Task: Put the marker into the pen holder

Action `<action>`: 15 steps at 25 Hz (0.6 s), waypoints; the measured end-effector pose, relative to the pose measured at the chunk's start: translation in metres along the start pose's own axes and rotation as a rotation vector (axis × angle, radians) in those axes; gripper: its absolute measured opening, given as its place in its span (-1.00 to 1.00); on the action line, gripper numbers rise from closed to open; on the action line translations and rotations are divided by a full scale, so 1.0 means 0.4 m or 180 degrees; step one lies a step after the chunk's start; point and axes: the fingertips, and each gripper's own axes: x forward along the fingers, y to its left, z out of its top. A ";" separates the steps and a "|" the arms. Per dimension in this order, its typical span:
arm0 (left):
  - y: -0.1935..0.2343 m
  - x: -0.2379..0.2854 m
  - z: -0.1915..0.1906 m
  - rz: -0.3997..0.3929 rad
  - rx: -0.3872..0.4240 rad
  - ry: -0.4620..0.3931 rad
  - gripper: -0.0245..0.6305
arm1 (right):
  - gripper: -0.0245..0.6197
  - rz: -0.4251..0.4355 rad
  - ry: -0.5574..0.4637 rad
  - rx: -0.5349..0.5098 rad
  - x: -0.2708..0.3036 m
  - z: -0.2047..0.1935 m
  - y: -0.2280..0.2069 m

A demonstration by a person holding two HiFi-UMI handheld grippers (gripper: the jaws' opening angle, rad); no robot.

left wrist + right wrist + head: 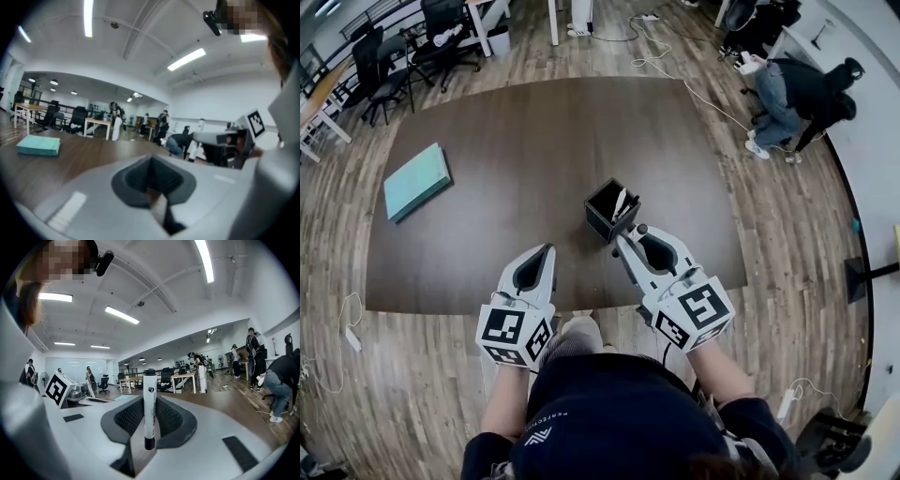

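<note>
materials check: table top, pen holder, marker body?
Table: dark top with visible wood grain, matte; veneer or laminate, can't tell which.
Pen holder: black, square, matte walls; probably plastic or metal, too small to tell.
Marker: smooth white barrel with slight sheen and black ends; looks like plastic.

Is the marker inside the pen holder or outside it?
Outside. The right hand-held gripper is shut on the marker, which stands upright between its jaws, near the pen holder but not in it.

Long white ceiling strip lights (204,261) lit the room evenly — shadows were soft. Fisheye bending curved every edge; the left gripper (151,161) looked smeared, out of focus.
</note>
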 end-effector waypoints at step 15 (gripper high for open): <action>0.119 0.199 0.016 -0.0363 -0.0042 0.0211 -0.91 | -0.70 -0.0564 0.0038 0.0102 0.166 -0.032 -0.168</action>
